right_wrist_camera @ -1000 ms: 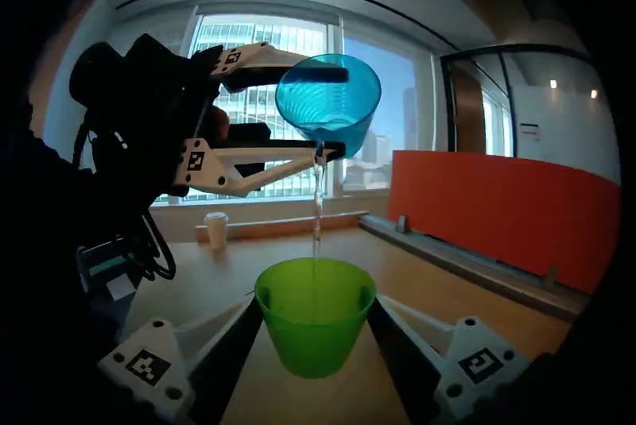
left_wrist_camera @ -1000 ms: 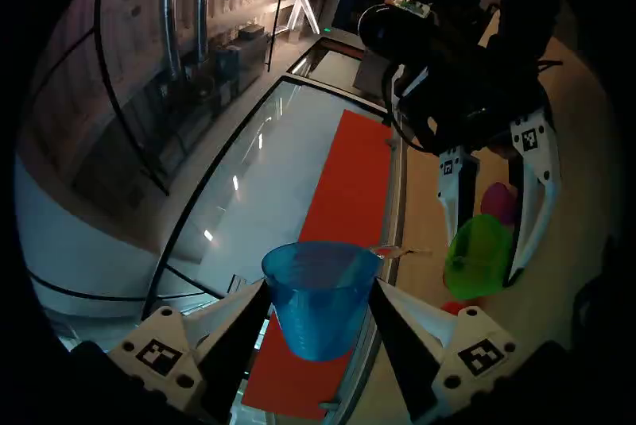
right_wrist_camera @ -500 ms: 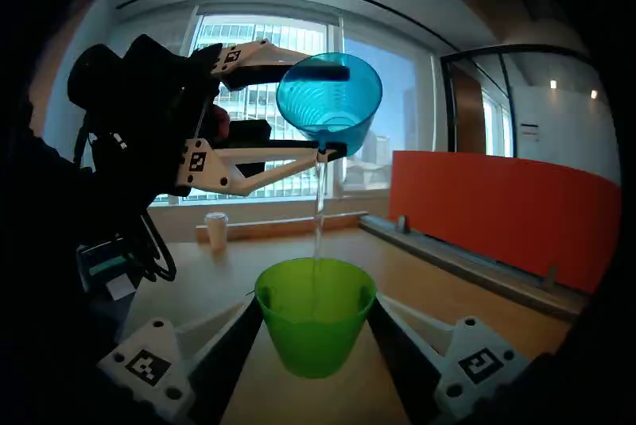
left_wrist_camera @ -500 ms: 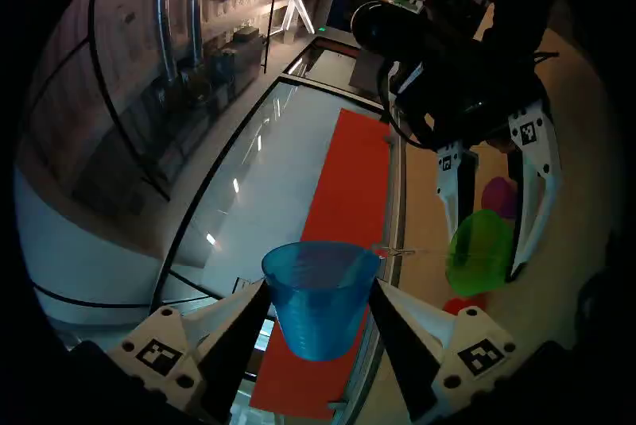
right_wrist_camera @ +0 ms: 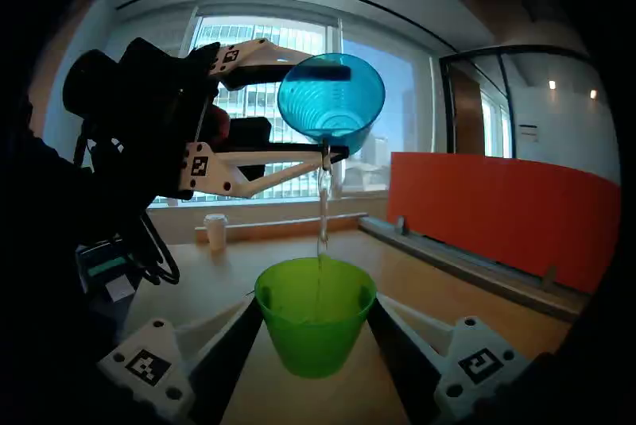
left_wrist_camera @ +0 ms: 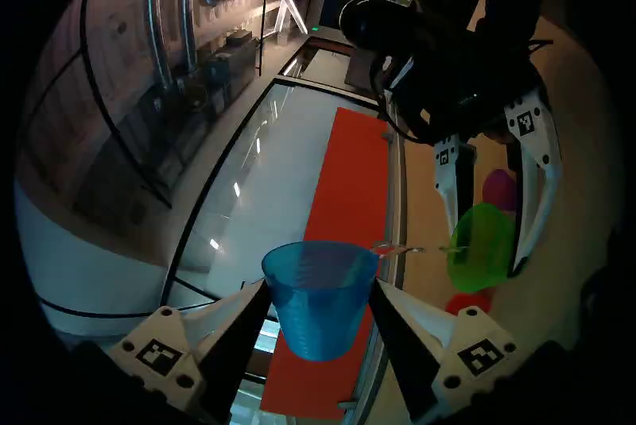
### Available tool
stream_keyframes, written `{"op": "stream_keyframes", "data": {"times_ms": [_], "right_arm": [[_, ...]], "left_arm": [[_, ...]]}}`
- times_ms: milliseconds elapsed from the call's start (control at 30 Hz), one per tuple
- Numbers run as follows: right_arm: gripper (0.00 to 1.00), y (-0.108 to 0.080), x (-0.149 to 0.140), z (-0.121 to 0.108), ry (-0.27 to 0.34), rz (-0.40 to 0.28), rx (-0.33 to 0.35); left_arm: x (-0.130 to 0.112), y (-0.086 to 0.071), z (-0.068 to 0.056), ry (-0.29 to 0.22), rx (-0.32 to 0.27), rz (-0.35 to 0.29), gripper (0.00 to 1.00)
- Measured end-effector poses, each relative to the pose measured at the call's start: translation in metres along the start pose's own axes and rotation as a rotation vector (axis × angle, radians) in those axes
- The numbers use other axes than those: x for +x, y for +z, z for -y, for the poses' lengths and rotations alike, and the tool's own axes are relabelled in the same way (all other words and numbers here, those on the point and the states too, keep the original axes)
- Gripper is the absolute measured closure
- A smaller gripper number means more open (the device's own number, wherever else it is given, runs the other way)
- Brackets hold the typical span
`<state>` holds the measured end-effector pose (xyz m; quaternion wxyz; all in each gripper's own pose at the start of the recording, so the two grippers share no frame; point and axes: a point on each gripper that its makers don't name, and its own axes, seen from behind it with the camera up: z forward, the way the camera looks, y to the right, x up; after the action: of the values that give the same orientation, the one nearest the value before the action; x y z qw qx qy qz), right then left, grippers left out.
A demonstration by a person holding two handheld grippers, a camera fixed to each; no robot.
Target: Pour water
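My left gripper (left_wrist_camera: 318, 306) is shut on a blue translucent cup (left_wrist_camera: 319, 298), tipped over on its side. In the right gripper view that blue cup (right_wrist_camera: 331, 111) hangs mouth-down above a green cup (right_wrist_camera: 315, 326), and a thin stream of water (right_wrist_camera: 323, 210) falls from its rim into the green one. My right gripper (right_wrist_camera: 315, 330) is shut on the green cup, held upright over the wooden table (right_wrist_camera: 413, 266). The left gripper view shows the right gripper (left_wrist_camera: 489, 222) farther off with the green cup (left_wrist_camera: 479, 249) between its fingers and the water stream (left_wrist_camera: 413, 249) reaching it.
An orange partition panel (right_wrist_camera: 509, 206) runs along the table's right edge. A white paper cup (right_wrist_camera: 215, 230) stands by the window sill at the back. A pink object (left_wrist_camera: 499, 188) and a red one (left_wrist_camera: 469, 302) lie on the table near the green cup. A dark cable bundle (right_wrist_camera: 119, 258) hangs at left.
The blue cup has tipped a little further, its mouth facing more downward. The water stream keeps running into the green cup, which has stayed in place.
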<state>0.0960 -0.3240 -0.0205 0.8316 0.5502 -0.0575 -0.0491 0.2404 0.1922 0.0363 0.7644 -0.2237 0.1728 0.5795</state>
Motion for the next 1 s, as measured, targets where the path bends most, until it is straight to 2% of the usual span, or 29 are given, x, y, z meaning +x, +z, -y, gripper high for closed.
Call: {"op": "stream_keyframes", "data": {"times_ms": [600,1000], "right_arm": [[0.1,0.0011,0.0023,-0.0011,-0.001,-0.003,-0.004],[0.1,0.0006,0.0014,-0.0028,-0.002,-0.003,-0.005]], "left_arm": [[0.0053,-0.001,0.0009,0.07,0.011,-0.007,0.16],[0.0083,-0.0052,0.0067,0.115,0.02,-0.008,0.16]]}}
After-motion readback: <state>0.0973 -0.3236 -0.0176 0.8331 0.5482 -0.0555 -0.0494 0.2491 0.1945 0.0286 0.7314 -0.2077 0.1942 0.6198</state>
